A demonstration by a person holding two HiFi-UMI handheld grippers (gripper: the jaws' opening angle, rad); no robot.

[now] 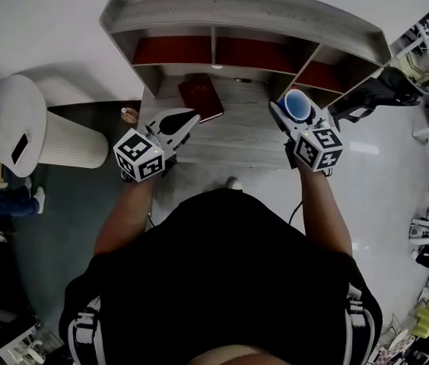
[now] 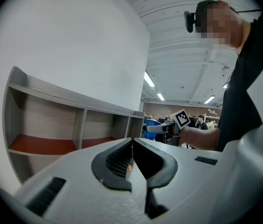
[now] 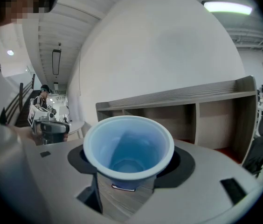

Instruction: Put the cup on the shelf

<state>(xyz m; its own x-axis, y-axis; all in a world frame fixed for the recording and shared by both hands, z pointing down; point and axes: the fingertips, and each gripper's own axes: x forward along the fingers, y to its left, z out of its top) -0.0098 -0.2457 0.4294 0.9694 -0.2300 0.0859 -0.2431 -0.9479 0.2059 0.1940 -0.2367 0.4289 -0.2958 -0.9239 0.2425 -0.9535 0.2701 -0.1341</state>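
Note:
A blue cup (image 1: 297, 104) stands upright and empty in my right gripper (image 1: 291, 111), whose jaws are shut on its sides; the right gripper view shows the cup (image 3: 128, 147) filling the gap between the pads. It hangs above the desk (image 1: 233, 131), just in front of the right compartment of the grey shelf (image 1: 245, 17) with red floors. My left gripper (image 1: 186, 120) is shut with nothing in it, held over the desk's left part; its closed pads (image 2: 132, 158) point at the shelf (image 2: 75, 125).
A dark red book (image 1: 201, 96) lies on the desk ahead of the left gripper. A white round table (image 1: 17, 124) stands at the left, a black chair (image 1: 374, 93) at the right. A small object (image 1: 128, 115) sits by the desk's left edge.

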